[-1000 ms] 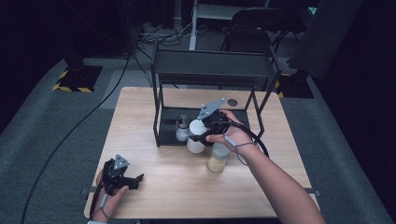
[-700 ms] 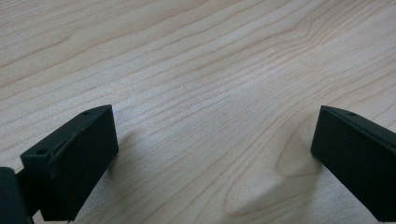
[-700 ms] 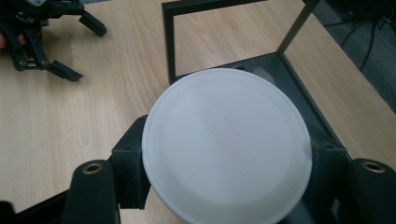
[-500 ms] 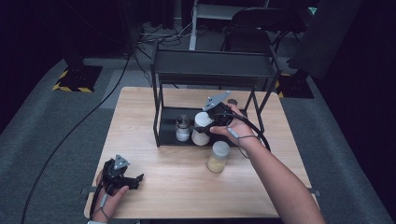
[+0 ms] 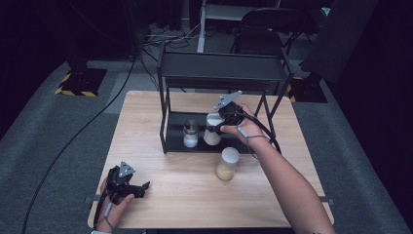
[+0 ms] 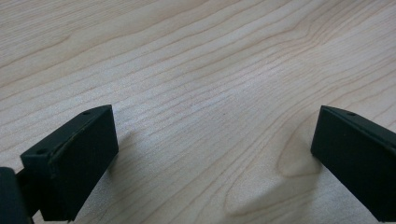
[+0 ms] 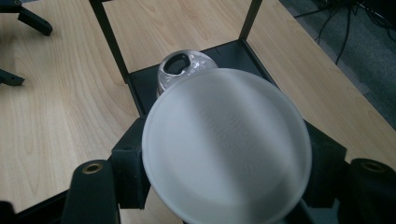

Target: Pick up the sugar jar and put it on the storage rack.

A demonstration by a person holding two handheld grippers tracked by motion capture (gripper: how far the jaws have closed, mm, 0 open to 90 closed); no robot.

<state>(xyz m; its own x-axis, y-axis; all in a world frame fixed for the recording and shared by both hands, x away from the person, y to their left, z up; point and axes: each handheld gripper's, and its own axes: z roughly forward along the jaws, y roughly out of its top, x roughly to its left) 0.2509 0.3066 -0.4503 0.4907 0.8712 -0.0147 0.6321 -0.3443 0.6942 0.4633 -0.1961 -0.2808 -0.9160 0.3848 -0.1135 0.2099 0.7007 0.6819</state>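
Right gripper [image 5: 220,123] clamps the white-lidded jar [image 5: 212,130] (1 shaker [image 5: 190,134] beside), on the rack shelf [image 5: 174,139].

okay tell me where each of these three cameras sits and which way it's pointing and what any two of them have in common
High view: above the person's side, looking forward and down on the wooden table and black rack; both forearms and hands show.
Left gripper view: on the left gripper, looking down at bare tabletop between its open jaws.
Right gripper view: on the right gripper, looking down on the white-lidded jar it clamps.
Shared: the high and right gripper views both show the shaker jar on the rack's bottom shelf.
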